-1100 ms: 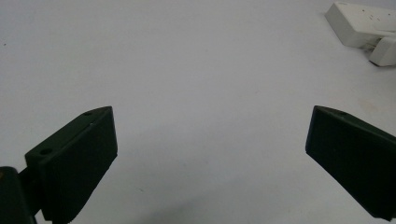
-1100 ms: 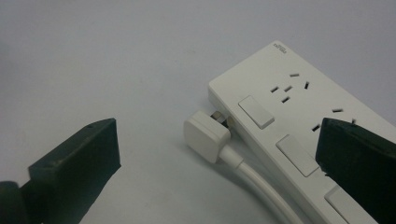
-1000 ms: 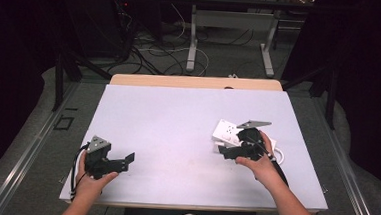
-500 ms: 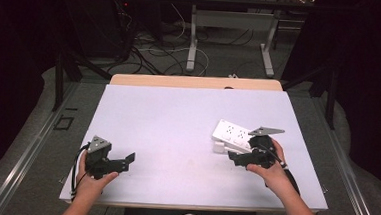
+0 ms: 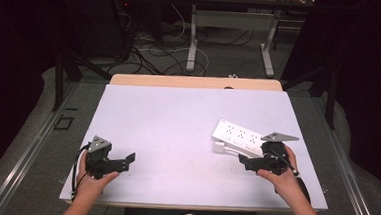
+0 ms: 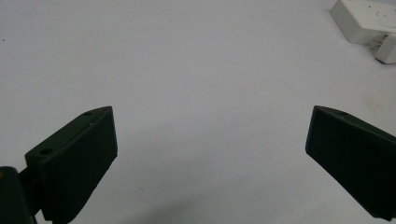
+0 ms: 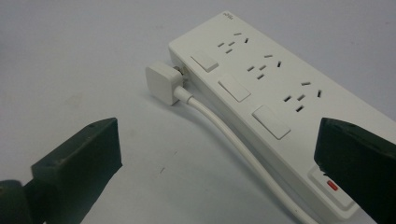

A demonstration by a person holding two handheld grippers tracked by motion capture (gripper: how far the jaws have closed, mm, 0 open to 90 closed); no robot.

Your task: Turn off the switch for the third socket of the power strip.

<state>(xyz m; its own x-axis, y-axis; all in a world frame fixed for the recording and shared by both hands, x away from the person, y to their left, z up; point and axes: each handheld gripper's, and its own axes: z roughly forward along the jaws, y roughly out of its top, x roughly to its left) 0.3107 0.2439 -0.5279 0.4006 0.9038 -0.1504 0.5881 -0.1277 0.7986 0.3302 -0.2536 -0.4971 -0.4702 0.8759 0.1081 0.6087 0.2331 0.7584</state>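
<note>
While I hover: my right gripper (image 5: 249,163) gapes, nearer hand.
Power strip (image 7: 275,107): just ahead, long axis diagonal.
Left gripper (image 5: 125,161): spread, well apart.

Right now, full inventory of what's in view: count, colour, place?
Power strip: 1, white, right part of the table, by the right gripper.
Plug: 1, white, at the strip's end, prongs partly showing.
Cable: 1, white, running from the plug alongside the strip.
Table: 1, pale grey top.
Second table: 1, light legs, beyond on the floor.
Floor cables: several, dark and white.
Left gripper: 1, black, near-left, open.
Right gripper: 1, black, open beside the strip.
</note>
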